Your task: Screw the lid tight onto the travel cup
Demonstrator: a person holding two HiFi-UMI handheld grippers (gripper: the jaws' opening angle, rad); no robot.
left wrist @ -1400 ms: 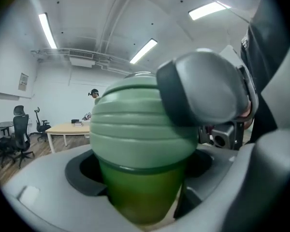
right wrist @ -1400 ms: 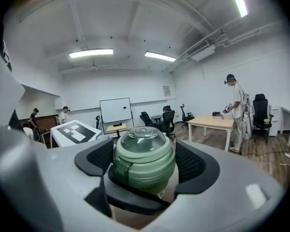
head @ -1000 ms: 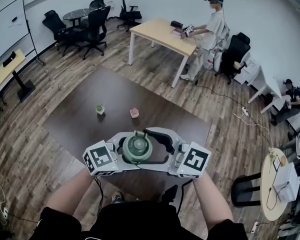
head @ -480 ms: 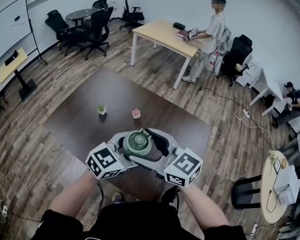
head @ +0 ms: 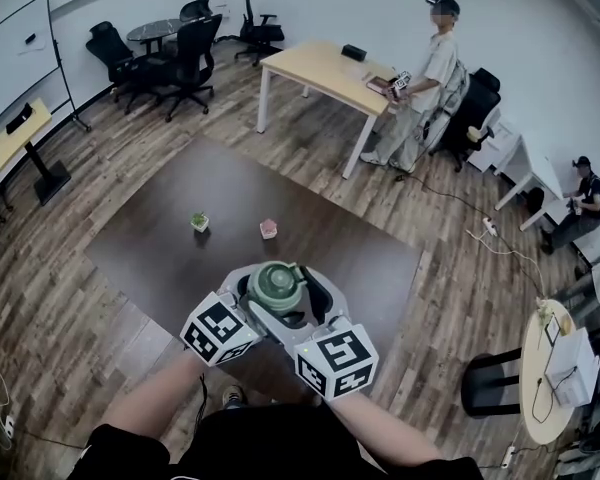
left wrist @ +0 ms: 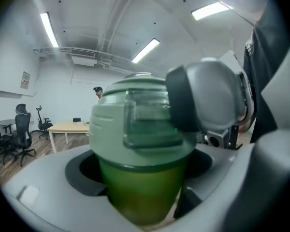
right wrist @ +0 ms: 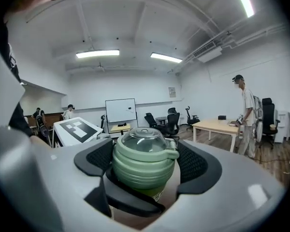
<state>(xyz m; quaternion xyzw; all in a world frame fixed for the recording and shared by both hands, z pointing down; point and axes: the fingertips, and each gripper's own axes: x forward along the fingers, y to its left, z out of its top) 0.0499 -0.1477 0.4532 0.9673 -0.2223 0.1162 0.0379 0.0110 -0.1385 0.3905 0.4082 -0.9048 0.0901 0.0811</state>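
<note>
A green travel cup (head: 276, 286) is held over the near part of the dark table (head: 160, 248), with both grippers wrapped around it. In the left gripper view the translucent green cup body (left wrist: 142, 192) sits between the jaws of my left gripper (left wrist: 140, 182), which is shut on it. The pale green lid (left wrist: 135, 122) sits on top. My right gripper (right wrist: 145, 170) is shut on that lid (right wrist: 144, 158), which has a clear dome, and its pads press both sides. In the head view my left gripper (head: 265, 303) comes in from the lower left and my right gripper (head: 288, 296) from the lower right.
A small potted plant (head: 198, 221) and a pink object (head: 268, 228) stand on the dark table beyond the cup. A light wooden table (head: 320, 68) with a person (head: 435, 58) beside it is farther back. Office chairs (head: 180, 43) stand at the back left.
My right gripper has swung around the cup from the right side toward my body, still closed on the lid. The left gripper has shifted only slightly and keeps its hold on the cup.
</note>
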